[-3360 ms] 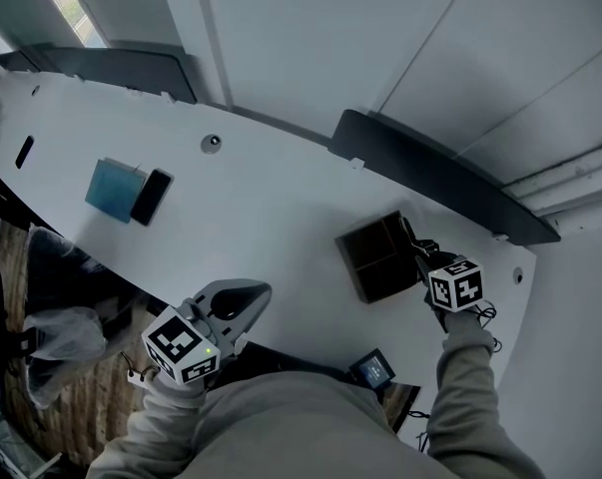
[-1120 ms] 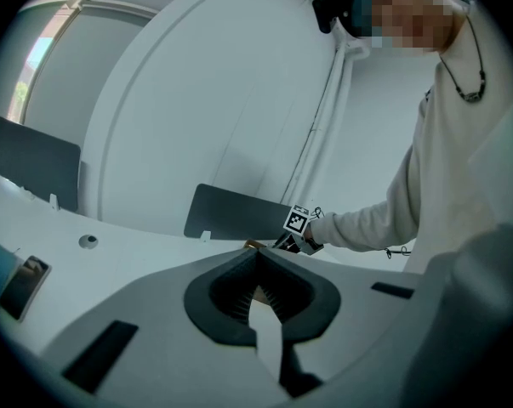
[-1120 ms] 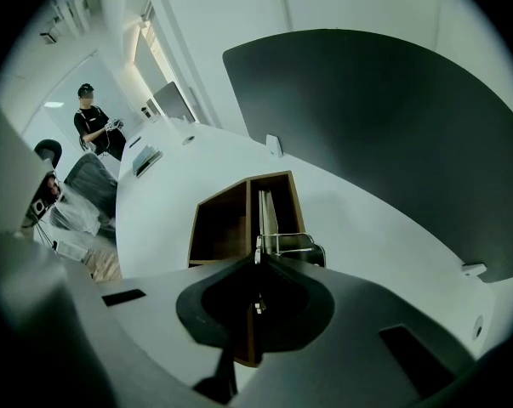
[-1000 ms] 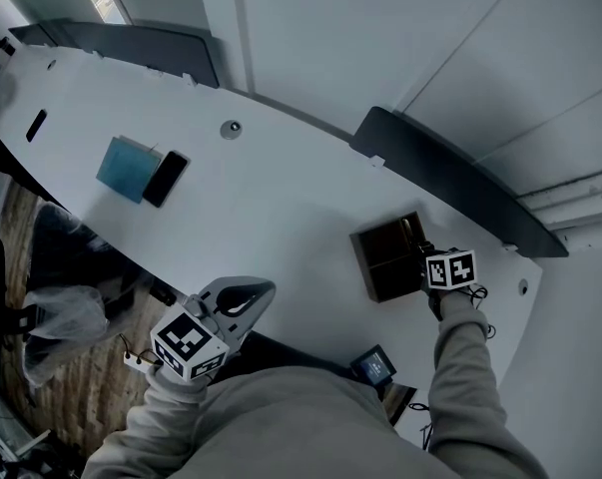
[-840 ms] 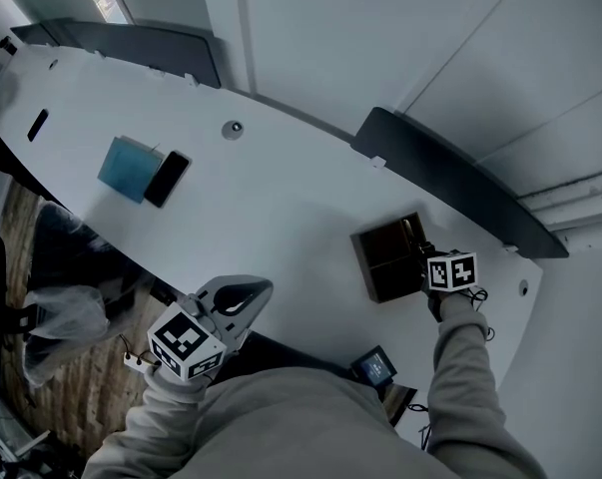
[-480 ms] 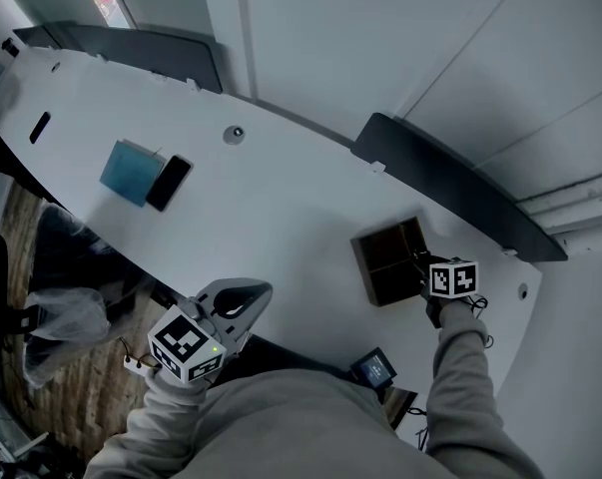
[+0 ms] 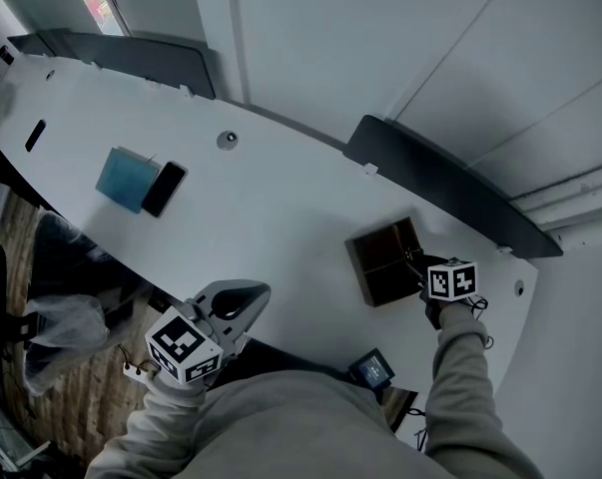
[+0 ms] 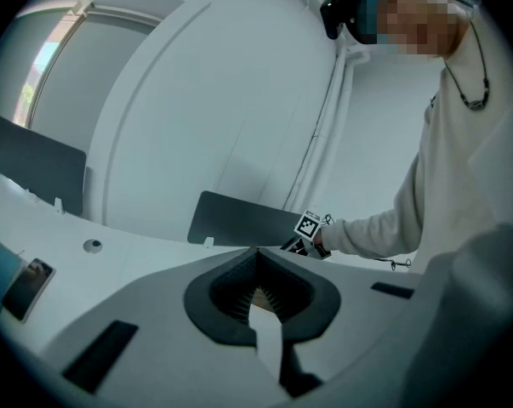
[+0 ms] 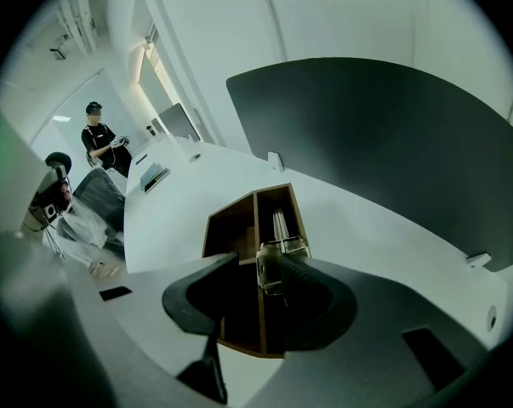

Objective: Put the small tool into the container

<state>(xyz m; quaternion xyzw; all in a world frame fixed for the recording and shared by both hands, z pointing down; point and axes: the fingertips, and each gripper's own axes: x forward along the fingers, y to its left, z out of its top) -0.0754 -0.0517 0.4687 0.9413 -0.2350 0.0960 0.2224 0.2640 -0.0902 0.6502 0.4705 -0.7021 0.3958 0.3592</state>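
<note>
The right gripper (image 9: 251,263) is hanging over the brown, wood-look container (image 9: 230,223). The container is a square box split by thin dividers into compartments, and it is sitting on the smooth white surface (image 7: 281,198). The gripper's dark, ribbed jaws have just been opening and are now standing apart, released. The small tool (image 9: 278,252), glossy and partly clear, is sitting between them above a divider, close against the right-hand jaw and clear of the other. The left gripper (image 8: 256,257) is hovering by the surface's near edge, clenched on nothing, with its toothed tips meeting.
</note>
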